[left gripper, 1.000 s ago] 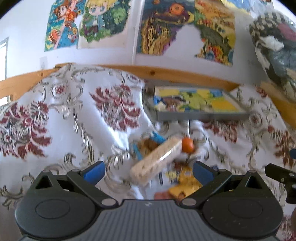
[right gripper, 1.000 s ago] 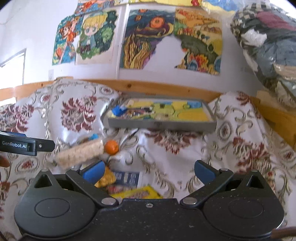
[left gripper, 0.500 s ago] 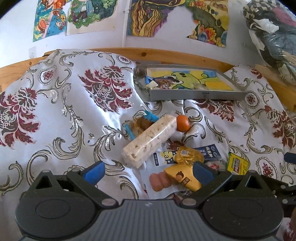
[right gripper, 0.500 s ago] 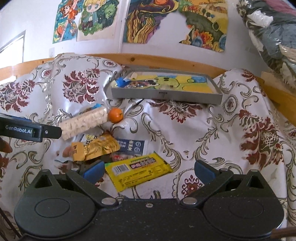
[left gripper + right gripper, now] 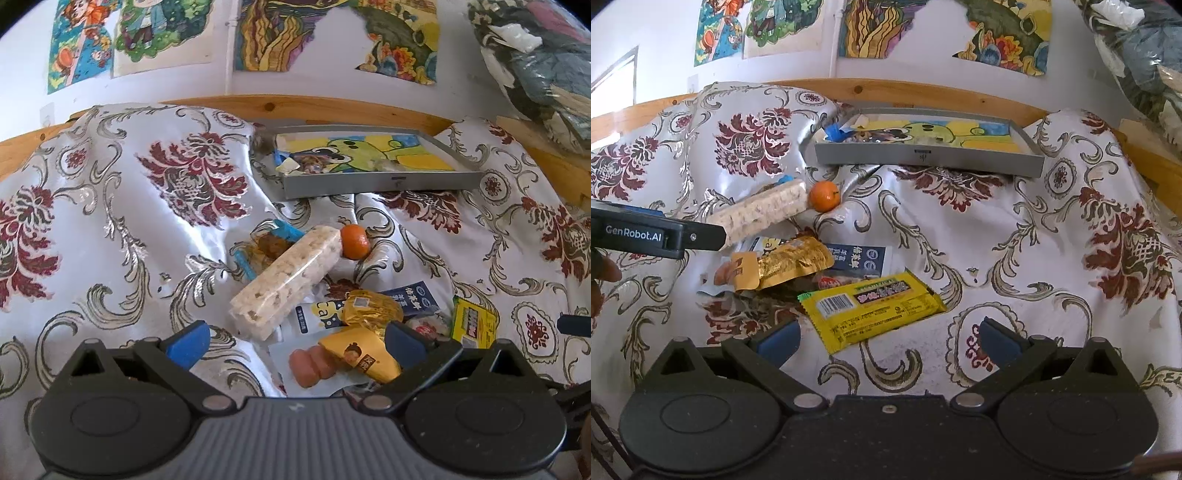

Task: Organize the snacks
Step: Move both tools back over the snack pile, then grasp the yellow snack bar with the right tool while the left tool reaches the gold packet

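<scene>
Left gripper: jaws wide, empty, over the snack heap.
Right gripper: jaws wide, above yellow bar.
Grey tray: probable destination.

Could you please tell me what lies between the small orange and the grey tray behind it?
Nothing: only bare patterned cloth lies between the orange and the grey tray, seen most clearly in the right wrist view.
</scene>
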The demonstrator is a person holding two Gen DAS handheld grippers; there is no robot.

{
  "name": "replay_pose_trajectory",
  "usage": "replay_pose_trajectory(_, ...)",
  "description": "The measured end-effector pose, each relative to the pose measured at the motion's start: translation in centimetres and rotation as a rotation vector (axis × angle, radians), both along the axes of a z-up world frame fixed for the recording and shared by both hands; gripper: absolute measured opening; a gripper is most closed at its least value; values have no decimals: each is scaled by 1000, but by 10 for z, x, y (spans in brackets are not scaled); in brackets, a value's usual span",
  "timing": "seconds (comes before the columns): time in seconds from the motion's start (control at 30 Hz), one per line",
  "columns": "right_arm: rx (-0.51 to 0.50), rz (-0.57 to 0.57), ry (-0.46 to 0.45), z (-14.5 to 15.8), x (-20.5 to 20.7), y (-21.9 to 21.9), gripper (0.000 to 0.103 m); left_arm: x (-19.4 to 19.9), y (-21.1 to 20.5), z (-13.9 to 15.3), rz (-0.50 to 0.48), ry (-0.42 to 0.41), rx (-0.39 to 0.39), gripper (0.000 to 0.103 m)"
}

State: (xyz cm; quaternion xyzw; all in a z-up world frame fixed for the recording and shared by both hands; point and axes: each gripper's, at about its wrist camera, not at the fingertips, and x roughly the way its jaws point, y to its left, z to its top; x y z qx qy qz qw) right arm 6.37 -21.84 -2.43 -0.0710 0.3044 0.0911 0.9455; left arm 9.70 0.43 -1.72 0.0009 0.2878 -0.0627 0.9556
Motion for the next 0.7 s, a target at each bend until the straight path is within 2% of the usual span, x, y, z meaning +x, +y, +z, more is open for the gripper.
replay_pose_trajectory(0.3,25,-18,23,0,15,-14,102,9,-13,-10,-125,-5,9,103)
replay_pose_trajectory(0.47,96,-15,73,2,35,-23,102,18,-24,-18,-233,6,25,103)
replay_pose_trajectory(0.57,133,26,135,-1,47,-23,102,23,-26,-23,-265,29,17,103)
replay_pose_trajectory(0.7,200,37,174,-1,57,-25,102,28,-24,-28,-295,50,5,103)
